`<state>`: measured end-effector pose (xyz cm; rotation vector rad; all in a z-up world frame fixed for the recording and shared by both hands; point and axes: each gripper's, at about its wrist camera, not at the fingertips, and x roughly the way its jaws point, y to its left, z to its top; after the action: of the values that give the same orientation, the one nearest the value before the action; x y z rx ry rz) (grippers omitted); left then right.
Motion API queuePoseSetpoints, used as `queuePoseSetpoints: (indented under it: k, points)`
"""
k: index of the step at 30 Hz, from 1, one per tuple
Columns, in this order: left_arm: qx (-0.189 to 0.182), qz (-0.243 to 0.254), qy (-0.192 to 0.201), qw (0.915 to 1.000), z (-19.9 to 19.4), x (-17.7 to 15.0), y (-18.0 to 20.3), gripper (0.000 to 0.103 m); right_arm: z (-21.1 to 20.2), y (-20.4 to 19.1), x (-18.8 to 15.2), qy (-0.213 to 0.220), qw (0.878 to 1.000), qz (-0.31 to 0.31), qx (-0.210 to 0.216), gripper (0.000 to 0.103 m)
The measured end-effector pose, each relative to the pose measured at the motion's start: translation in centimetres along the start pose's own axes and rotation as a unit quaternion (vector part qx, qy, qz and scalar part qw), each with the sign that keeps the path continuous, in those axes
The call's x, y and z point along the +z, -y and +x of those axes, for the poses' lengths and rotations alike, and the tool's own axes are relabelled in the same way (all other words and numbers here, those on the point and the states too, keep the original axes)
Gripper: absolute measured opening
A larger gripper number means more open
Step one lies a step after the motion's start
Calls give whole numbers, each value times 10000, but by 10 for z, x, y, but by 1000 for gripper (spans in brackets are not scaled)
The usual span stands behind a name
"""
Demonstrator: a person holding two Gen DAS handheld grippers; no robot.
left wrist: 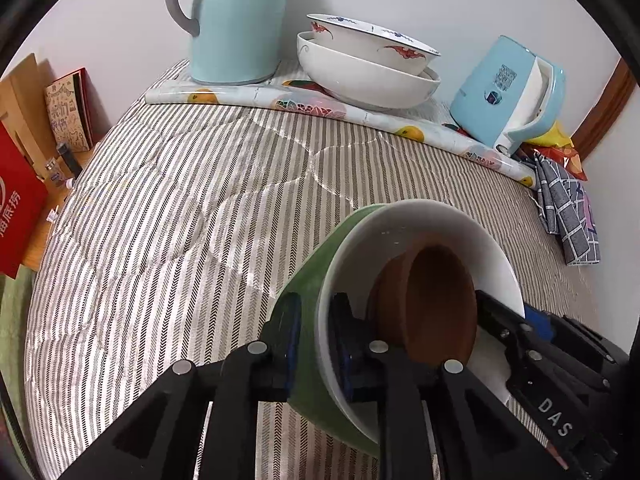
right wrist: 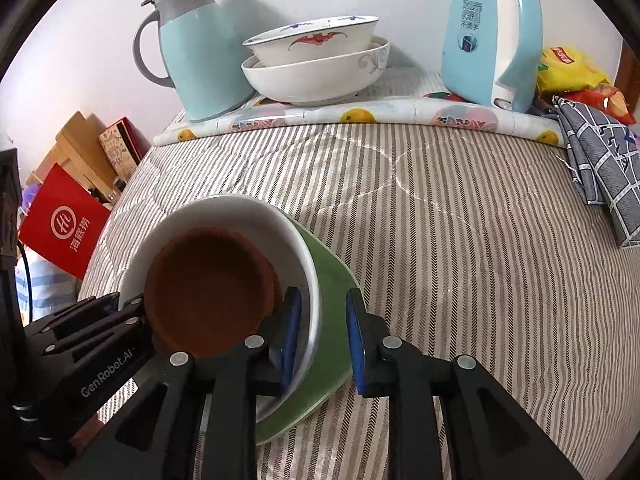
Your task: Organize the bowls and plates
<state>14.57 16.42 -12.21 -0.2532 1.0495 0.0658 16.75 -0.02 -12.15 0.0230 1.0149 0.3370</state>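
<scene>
A green bowl [left wrist: 316, 264] [right wrist: 332, 280] with a white inside rests on the striped cloth, and a brown bowl [left wrist: 436, 300] [right wrist: 208, 288] is nested in it. My left gripper [left wrist: 318, 346] straddles the green bowl's rim, one pad outside and one inside, both close against the wall. On the opposite rim, my right gripper [right wrist: 324, 336] straddles the wall too, with a visible gap at its outer pad, so it is open. Each gripper also shows at the edge of the other's view: the right gripper [left wrist: 496, 312] and the left gripper [right wrist: 120, 312].
Two stacked white patterned bowls [left wrist: 360, 80] [right wrist: 312, 76] stand at the back on a rolled fruit-print mat [left wrist: 320, 108]. Beside them are a pale blue jug [left wrist: 236, 20] and a blue kettle [left wrist: 504, 92]. A checked cloth [right wrist: 600, 160] lies right, a red bag [right wrist: 64, 220] left.
</scene>
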Motion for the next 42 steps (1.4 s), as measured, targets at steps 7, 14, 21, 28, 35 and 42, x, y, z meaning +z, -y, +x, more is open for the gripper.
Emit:
queuePoseSetpoints:
  k: [7,14,21,28,35,42]
  points:
    - [114,-26,-42,9999,-3,-4,2,21,-9,2,-3,62,10000,-14,-19,25]
    - [148,-7,44,9999,-17,-6,3,29,-18,3,-7,115,9999,-42,-4,25]
    - [261,20,241,9994,-35,-9,5,42,-33,4,-14,184,9997,-134,-31,31]
    - [277,34,537,9982,-64,-15,9,49,-57,6,-21,312,9991,-221,-161,35]
    - [219,237,834,9960,-92,-27,35,59,-99,22,-30,637,9972,-125,-360,52]
    - [156,409,1136,9926,-120,-47,70,67,-145,44,-49,960,9924,-56,-774,64]
